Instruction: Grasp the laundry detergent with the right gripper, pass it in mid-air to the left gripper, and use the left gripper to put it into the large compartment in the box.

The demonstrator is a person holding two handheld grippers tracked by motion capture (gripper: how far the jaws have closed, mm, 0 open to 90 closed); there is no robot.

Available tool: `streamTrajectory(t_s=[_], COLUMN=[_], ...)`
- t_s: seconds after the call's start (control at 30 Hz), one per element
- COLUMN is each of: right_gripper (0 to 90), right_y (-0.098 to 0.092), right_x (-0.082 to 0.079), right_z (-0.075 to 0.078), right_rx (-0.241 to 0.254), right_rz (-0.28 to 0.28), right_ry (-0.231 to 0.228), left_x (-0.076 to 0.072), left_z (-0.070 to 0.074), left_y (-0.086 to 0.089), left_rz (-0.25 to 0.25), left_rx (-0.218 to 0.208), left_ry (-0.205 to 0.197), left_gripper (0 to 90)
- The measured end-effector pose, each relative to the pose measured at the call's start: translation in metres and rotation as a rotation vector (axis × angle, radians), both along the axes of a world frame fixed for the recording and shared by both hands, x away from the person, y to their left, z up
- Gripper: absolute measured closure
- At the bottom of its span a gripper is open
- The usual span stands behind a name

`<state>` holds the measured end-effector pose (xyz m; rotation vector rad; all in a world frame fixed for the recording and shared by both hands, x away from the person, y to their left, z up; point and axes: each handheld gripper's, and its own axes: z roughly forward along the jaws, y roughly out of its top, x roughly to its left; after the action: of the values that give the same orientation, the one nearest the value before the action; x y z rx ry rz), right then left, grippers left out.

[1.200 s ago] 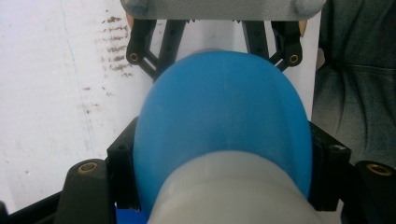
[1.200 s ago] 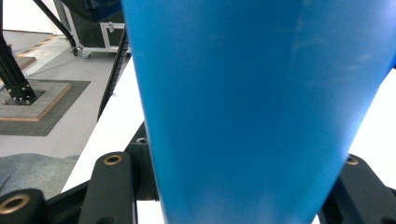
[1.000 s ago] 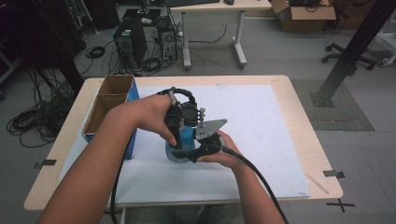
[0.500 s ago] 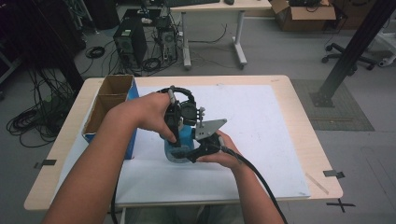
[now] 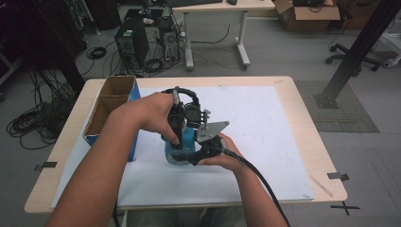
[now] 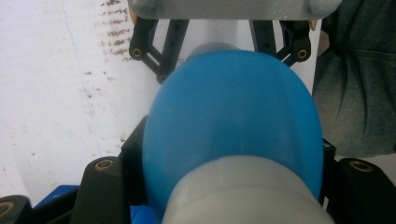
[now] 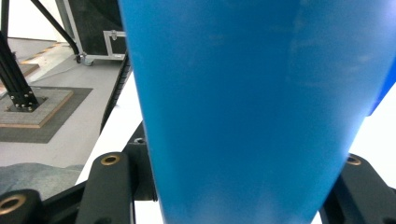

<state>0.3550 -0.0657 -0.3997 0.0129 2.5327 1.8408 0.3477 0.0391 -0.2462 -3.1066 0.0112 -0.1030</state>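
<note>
A blue bottle [image 5: 183, 142] with a pale grey cap [image 6: 243, 196] stands on the white sheet [image 5: 269, 127] at the table's middle. My left gripper [image 5: 178, 150] comes down from above, its jaws shut on the bottle's cap end [image 6: 233, 186]. From the near right, my right gripper [image 5: 195, 155] is shut on the bottle's blue body [image 7: 252, 102], with a black jaw on either side. Those jaws have just eased a touch wider with the bottle still between them. The right gripper's grey plate [image 6: 224, 7] shows beyond the bottle in the left gripper view.
An open cardboard box with a blue side [image 5: 113, 101] stands at the table's left edge. The white sheet covers most of the wooden table [image 5: 307, 113]. Beyond the table lie computer towers, cables and another desk.
</note>
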Motion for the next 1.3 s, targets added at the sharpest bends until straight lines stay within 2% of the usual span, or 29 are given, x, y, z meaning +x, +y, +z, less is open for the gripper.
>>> streamTrajectory(t_s=[0.17,0.23,0.27,0.47,0.83,0.97,1.13,1.3], right_gripper=[41.1,35.8,30.0,23.7,19.2,14.0,0.0,0.2], right_y=[-0.001,-0.002,-0.002,-0.004,-0.009,-0.011,-0.014,-0.023], right_x=[0.0,0.0,0.001,0.0,0.0,0.0,0.0,-0.001], right_z=[-0.003,-0.004,-0.007,-0.011,-0.008,-0.008,-0.006,0.002], right_rx=[0.018,0.021,0.026,0.03,0.043,0.045,0.034,-0.02], right_rz=[-0.003,-0.011,-0.021,-0.042,-0.071,-0.083,-0.086,-0.093], right_ry=[-0.018,-0.011,-0.006,0.003,0.0,0.001,0.005,-0.023], left_x=[0.0,0.0,0.0,0.002,0.005,0.005,0.006,0.01], left_z=[-0.001,-0.001,0.0,-0.001,0.0,0.0,0.002,0.007], left_y=[-0.002,-0.002,-0.003,-0.003,-0.003,-0.004,-0.004,0.002], left_rz=[-0.004,-0.004,-0.003,-0.001,0.016,0.016,0.02,0.042], left_rx=[0.001,-0.002,-0.007,-0.008,-0.006,-0.007,-0.006,-0.025], left_ry=[0.005,0.014,0.016,0.014,0.019,0.017,0.018,0.015], left_gripper=[38.9,38.8,38.9,38.9,38.8,38.8,38.8,38.8])
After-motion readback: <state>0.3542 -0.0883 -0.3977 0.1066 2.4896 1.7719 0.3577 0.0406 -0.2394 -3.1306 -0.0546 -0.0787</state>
